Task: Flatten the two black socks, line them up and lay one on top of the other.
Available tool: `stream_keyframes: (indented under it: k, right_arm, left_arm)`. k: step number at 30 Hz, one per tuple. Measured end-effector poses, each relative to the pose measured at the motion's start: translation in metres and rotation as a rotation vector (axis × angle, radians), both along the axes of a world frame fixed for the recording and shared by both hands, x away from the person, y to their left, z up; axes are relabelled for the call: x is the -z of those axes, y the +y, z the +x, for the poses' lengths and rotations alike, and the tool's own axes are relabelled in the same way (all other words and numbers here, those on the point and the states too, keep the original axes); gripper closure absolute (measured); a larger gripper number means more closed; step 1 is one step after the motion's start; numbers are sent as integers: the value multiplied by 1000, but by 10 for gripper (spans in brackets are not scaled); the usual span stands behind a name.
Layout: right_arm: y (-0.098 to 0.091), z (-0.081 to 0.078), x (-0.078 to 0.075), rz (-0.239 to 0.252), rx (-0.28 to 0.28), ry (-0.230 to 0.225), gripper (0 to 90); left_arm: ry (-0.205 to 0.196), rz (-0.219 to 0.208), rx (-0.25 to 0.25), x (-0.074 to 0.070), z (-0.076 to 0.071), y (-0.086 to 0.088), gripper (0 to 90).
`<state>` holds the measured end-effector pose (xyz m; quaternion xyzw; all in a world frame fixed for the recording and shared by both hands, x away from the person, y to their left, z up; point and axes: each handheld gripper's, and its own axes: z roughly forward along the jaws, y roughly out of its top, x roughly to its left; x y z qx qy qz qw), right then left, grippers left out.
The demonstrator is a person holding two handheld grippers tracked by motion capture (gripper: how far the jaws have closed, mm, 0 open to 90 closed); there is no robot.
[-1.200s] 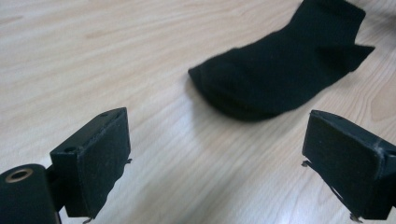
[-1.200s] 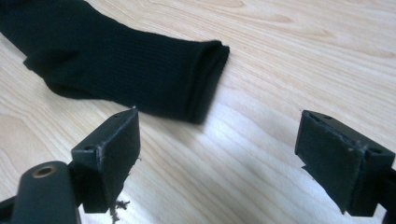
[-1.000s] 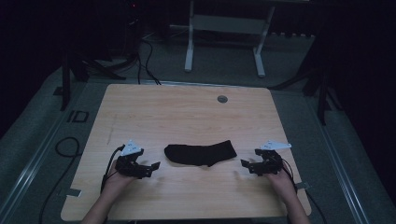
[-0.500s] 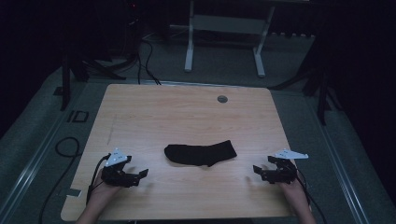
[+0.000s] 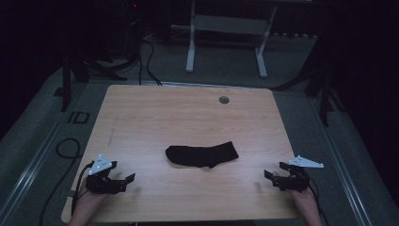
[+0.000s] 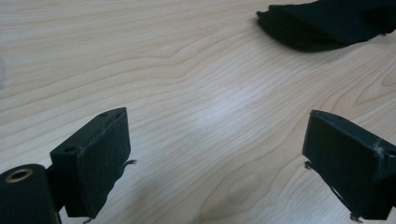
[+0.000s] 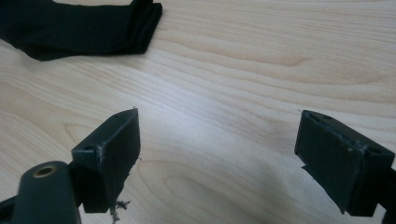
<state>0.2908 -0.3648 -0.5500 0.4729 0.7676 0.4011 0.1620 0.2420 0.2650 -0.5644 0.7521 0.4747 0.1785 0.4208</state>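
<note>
Black sock [image 5: 202,155], one only, lies mid-tabletop [image 5: 188,117]. Two grippers: left gripper [image 5: 126,179] at 8 o'clock, right gripper [image 5: 272,175] at 4, jaws wide, empty. Gripper views reveal wood grain; high view adds one grommet [image 5: 224,100].

Each hand-held gripper, left [image 5: 126,179] and right [image 5: 273,175], is black with blocky square-ended jaws, a pale three-cornered plate on top and a black cable trailing; a brass-coloured ring, perhaps a bushing, sits beside one jaw.

The high view is pretty dim, surroundings nearly lost in black; the counter [image 6: 196,107] is lit brightly up close, with soft glare.
</note>
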Motion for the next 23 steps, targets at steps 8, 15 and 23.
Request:
stream_keyframes:
  k: [8,15,23]
  right_arm:
    - [-2,-7,1,-21,24,-20,141]
    - [0,-7,2,-41,33,-46,140]
    - [-2,-7,4,-63,46,-47,141]
  left_arm:
    - [-28,-22,-20,1,-7,5,82]
    - [-32,-24,-23,3,-11,8,82]
    - [-59,-17,-26,4,-15,8,82]
